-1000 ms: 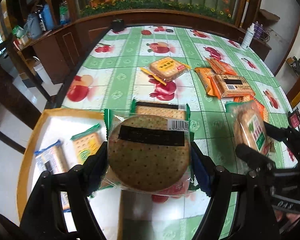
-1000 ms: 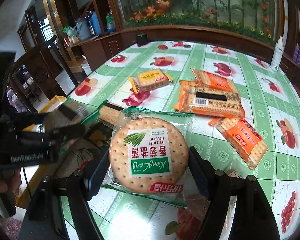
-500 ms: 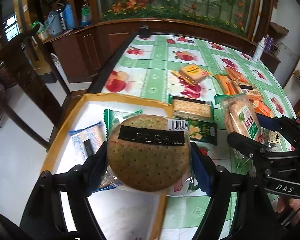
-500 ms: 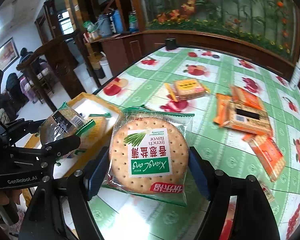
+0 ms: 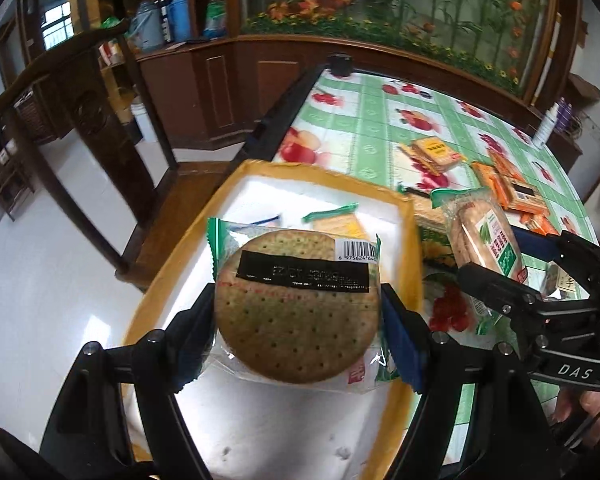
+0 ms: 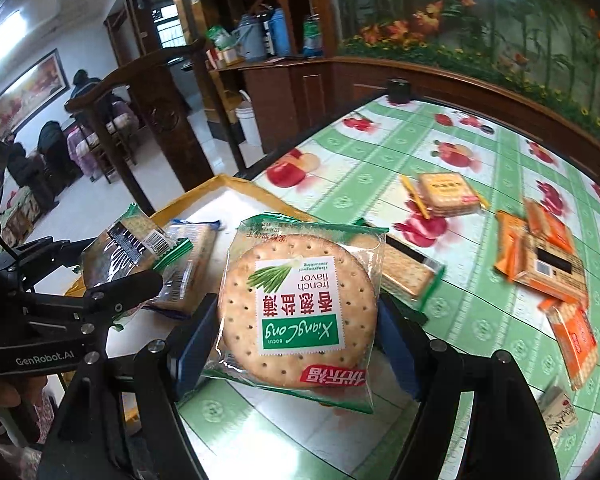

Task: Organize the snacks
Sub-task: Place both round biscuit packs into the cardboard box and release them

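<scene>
Yellow-rimmed tray (image 5: 414, 240) with white floor, seen from left wrist: holds a green-edged cracker packet (image 5: 334, 222) and a blue-edged packet (image 5: 266, 222) at its far side. Left gripper (image 5: 298, 322) clamped on a round biscuit pack (image 5: 296, 308), barcode side up, hanging over the tray's middle. Right of the tray, on the green fruit-print tablecloth (image 5: 374, 132): right gripper (image 5: 496, 252) gripping a second round pack (image 5: 486, 244); farther right, orange packets (image 5: 516, 188) and a yellow-labelled pack (image 5: 434, 154).

Right wrist: right gripper (image 6: 294, 318) closed on the round pack (image 6: 296, 308), green label up, just right of the tray (image 6: 220, 184) over the tablecloth (image 6: 380, 160). Over the tray, left gripper (image 6: 112, 264) with its pack (image 6: 130, 248); blue-edged packet (image 6: 192, 256) lying inside. Right of the tray: rectangular cracker packet (image 6: 406, 276), yellow-labelled pack (image 6: 446, 194), orange packets (image 6: 540, 256).
</scene>
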Available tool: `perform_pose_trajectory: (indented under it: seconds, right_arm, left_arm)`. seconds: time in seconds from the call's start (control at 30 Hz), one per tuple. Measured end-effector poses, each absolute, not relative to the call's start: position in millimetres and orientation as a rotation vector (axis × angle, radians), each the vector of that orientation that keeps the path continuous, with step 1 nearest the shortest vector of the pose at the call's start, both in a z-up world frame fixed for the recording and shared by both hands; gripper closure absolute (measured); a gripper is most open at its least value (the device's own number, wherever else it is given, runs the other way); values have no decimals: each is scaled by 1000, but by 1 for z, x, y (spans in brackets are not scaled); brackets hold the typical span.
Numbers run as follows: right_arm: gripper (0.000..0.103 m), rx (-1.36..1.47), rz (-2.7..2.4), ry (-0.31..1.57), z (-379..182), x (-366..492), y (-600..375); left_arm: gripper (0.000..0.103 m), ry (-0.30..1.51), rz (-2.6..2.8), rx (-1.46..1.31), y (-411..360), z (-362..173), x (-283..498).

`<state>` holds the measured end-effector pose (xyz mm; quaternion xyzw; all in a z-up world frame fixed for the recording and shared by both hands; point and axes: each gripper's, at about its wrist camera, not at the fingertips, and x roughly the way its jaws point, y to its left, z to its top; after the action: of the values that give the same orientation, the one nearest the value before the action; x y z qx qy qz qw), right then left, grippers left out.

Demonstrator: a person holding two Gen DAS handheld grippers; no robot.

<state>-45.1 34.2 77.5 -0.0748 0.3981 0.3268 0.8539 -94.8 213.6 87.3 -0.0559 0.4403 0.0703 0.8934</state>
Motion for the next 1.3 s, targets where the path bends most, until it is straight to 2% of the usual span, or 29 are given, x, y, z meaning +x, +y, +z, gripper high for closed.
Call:
perform_pose_trajectory:
  seconds: [0.4, 1.03, 1.3]
  right_arm:
    - [27, -229, 805, 877, 64, -45, 98]
    - [27, -333, 811, 963, 32, -37, 150]
    - [24, -273, 830, 991, 35, -37, 146]
  left_arm:
    - [25, 966, 208, -192, 253, 62, -122]
    - [25, 989, 232, -174, 257, 36, -122]
    - [19, 1001, 254, -183, 257, 34, -122]
